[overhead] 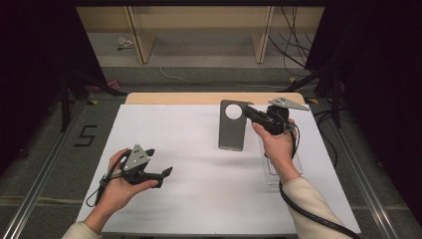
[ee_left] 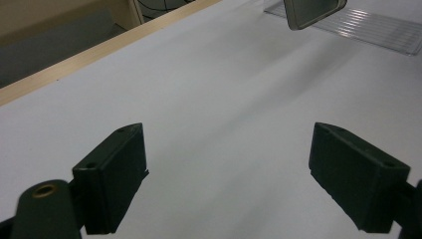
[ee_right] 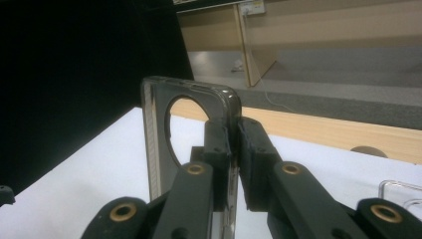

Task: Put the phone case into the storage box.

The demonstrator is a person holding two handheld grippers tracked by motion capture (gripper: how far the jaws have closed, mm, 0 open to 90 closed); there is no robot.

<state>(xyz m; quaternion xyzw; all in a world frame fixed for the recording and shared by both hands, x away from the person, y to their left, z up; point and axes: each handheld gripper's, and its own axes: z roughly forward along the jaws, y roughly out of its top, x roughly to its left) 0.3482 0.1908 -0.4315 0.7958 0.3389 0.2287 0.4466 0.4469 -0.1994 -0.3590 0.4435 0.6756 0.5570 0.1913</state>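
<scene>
My right gripper (overhead: 247,111) pinches a phone case (overhead: 232,125). In the high view the case sits just right of the middle of the frame, a bit above the center. It is dark and see-through, with a big round hole near its top. It stands upright, and I cannot tell if its bottom edge touches the table (overhead: 194,199). In the right gripper view, the case (ee_right: 159,149) stands in the middle of the frame, and my two black jaws squeeze its right edge from both sides. Nothing else is between them.

My left gripper (overhead: 160,163) is at the lower left of the high view, well apart from the case. Its jaws are spread wide with nothing in them. In the left gripper view I see white table (ee_left: 219,99) between the jaws, and the case's bottom corner (ee_left: 313,12) peeks in at the top of the frame.

A clear tray (overhead: 298,167) lies on the table under my right hand (overhead: 276,147), at the right of the high view. In the left gripper view the tray (ee_left: 378,27) is at the upper right.
</scene>
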